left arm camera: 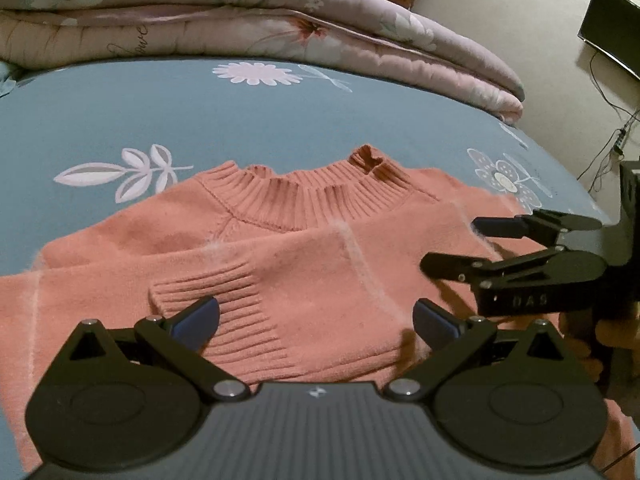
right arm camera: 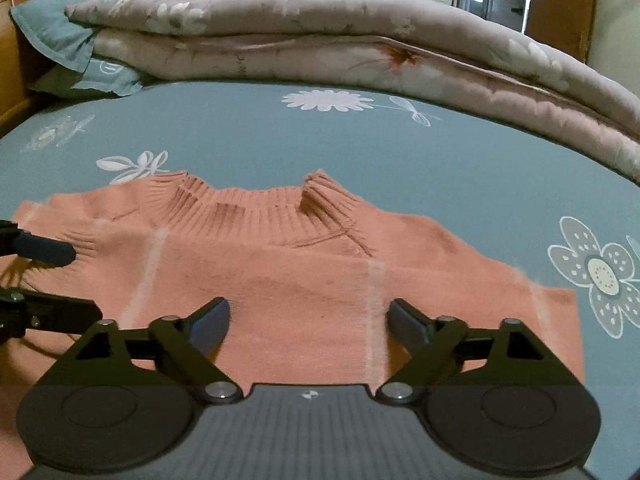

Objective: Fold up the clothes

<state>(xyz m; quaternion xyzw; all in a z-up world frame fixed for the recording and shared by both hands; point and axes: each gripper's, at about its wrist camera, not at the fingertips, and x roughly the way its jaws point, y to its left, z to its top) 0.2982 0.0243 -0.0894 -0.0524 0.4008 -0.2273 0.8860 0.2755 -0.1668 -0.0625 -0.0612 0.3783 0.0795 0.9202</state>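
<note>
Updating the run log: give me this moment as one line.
stage: sleeves folded in | sweater: flat on bed | left gripper: open, empty | right gripper: open, empty

Sweater [left arm camera: 304, 248] lower hem hidden behind gripper bodies at both frames' bottom edges. Television [left arm camera: 612, 28] cut off at upper right. Quilt [right arm camera: 320, 40] lettering illegible.

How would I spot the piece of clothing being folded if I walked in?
Look at the bed with the blue flowered sheet, where a folded pinkish quilt is piled along the far side. In front of it lies the salmon-pink knitted sweater, spread flat. Its ribbed high collar and plain colour set it apart from the flowered bedding.
</note>
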